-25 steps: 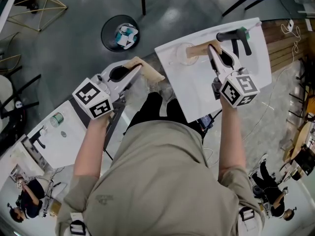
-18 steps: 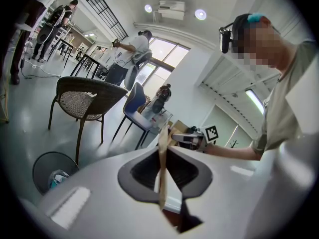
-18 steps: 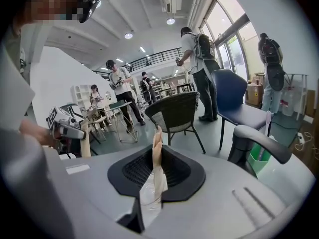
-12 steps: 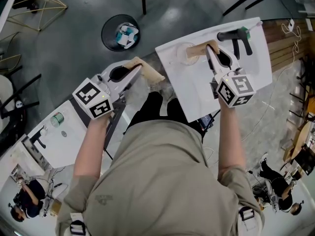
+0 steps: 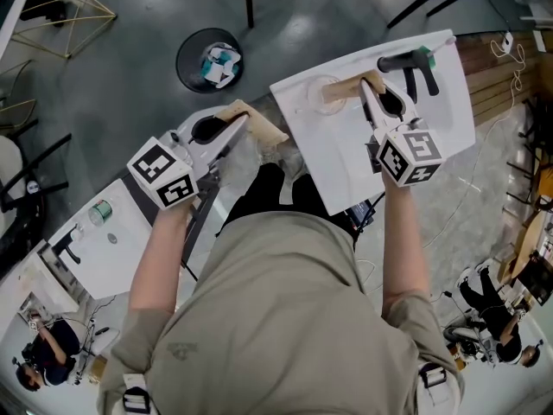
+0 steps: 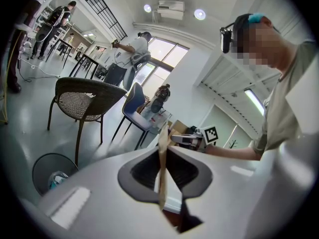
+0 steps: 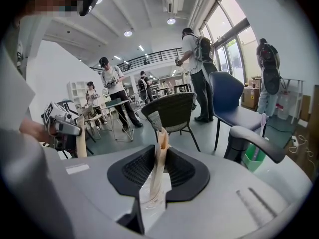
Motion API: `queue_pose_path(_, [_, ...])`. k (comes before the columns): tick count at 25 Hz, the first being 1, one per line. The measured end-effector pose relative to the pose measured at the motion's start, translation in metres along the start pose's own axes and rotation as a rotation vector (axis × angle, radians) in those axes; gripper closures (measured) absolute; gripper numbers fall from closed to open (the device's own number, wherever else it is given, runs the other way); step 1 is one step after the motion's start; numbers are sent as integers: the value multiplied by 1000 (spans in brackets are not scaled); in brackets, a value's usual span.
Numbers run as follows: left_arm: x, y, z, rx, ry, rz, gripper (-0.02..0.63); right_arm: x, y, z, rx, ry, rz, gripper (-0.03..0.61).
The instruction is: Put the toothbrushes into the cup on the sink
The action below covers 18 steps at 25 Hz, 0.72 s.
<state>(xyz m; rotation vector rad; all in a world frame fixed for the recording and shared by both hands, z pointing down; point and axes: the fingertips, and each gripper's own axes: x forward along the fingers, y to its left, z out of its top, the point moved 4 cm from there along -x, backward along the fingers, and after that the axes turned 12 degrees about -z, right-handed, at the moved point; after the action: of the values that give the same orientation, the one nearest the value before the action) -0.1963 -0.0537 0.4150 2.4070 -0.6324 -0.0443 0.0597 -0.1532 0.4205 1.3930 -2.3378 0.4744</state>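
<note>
My right gripper [image 5: 367, 86] is shut on a tan toothbrush [image 5: 344, 88] above the white sink [image 5: 346, 167]. The brush's end lies over the mouth of the clear cup [image 5: 320, 96]. In the right gripper view the tan strip [image 7: 158, 166] stands pinched between the jaws, with the cup [image 7: 151, 201] directly under it. My left gripper [image 5: 235, 121] hangs off the sink's left edge, shut on a second tan toothbrush [image 5: 259, 126]. In the left gripper view that toothbrush [image 6: 162, 171] shows edge-on between the jaws.
A black faucet [image 5: 406, 61] stands at the sink's far side, with a green thing [image 7: 256, 158] beside it. On the floor beyond is a round bin [image 5: 210, 59] holding rubbish. A second white sink [image 5: 95, 258] lies at the left. Chairs [image 7: 174, 114] and several people fill the room.
My right gripper has shifted slightly left, bringing its toothbrush a little closer over the cup. The left gripper has stayed where it was.
</note>
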Motion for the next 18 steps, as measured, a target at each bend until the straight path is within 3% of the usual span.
queue_pose_path(18, [9,-13,5,25,-10,7,577,-23,-19,6,94,-49,2,494])
